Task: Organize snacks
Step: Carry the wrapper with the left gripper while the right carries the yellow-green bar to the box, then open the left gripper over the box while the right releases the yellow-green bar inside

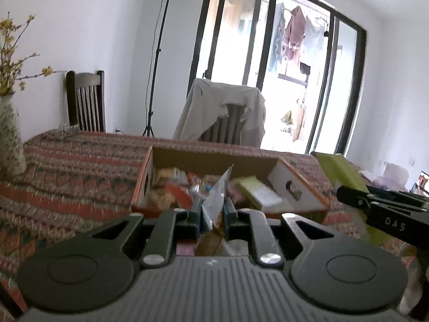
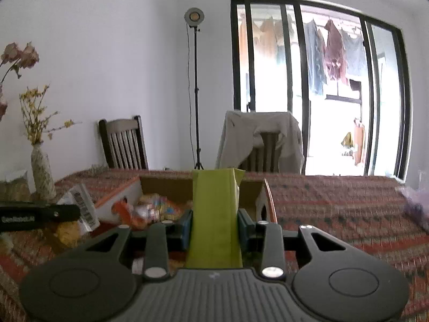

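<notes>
My left gripper [image 1: 212,212] is shut on a thin silver snack packet [image 1: 218,193] that stands upright between its pads, just in front of an open cardboard box [image 1: 297,185] holding several snacks. My right gripper [image 2: 214,226] is shut on a tall yellow-green snack box [image 2: 214,209], held upright before the same cardboard box [image 2: 166,185]. In the left wrist view the right gripper [image 1: 380,206] and its yellow-green box [image 1: 340,169] show at the right edge. In the right wrist view the left gripper [image 2: 40,213] comes in from the left with its packet [image 2: 83,204].
The table wears a red patterned cloth [image 1: 80,166]. A vase with yellow twigs [image 2: 41,171] stands at the left. Two chairs [image 2: 123,142] stand behind the table, one draped with a grey garment [image 2: 262,139]. A lamp stand [image 2: 197,94] and glass doors lie beyond.
</notes>
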`<state>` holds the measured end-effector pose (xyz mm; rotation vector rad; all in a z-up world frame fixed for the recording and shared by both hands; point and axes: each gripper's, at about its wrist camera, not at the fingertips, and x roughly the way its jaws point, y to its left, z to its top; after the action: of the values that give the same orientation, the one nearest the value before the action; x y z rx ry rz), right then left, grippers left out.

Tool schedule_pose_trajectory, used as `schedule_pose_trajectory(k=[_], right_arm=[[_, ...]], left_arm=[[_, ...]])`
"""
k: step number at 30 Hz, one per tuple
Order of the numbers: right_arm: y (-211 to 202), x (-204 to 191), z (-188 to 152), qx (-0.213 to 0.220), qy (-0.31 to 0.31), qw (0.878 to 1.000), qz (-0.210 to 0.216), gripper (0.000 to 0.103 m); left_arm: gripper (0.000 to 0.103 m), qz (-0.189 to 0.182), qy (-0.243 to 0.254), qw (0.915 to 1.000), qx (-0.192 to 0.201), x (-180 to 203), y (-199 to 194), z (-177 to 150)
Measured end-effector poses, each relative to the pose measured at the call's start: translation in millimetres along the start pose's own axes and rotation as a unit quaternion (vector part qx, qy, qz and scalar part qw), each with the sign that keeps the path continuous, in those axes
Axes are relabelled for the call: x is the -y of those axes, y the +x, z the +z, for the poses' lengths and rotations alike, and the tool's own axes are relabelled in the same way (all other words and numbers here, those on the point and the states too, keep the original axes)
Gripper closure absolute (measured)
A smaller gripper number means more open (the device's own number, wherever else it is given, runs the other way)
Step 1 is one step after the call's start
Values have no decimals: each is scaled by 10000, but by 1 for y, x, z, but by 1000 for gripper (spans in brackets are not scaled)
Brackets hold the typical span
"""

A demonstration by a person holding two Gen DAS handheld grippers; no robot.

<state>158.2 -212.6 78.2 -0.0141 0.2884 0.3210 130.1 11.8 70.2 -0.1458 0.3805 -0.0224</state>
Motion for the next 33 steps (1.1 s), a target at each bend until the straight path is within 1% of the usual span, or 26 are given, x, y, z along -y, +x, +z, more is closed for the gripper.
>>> schedule_pose_trajectory(k=[7,13,20,23,25,27,29,33], right_arm=[[44,3,29,107,78,9999,-45,69],[82,9,39,102,255,9996,-76,69],[123,23,31,67,499,9986,-131,69],[137,29,22,18,602,9982,-78,69],[144,29,13,-1,610,9981,18,69],[145,26,7,-1,472,9989,27,69],[145,25,4,10,376,9993,-4,69],[153,26,-1,-174,380,9991,-15,69]], left_arm=[[87,-52,-50,9999,87,3,37,26],[87,7,-69,10000,29,5,73,37],[87,132,-181,9997,-82,1,115,42],[87,208,-53,9997,-83,1,127,39],[87,220,-93,9997,-97,-2,136,35],[87,273,-93,9995,-91,-4,141,29],[87,326,54,9994,-78,-3,141,24],[87,273,15,9996,-101,-8,143,22]])
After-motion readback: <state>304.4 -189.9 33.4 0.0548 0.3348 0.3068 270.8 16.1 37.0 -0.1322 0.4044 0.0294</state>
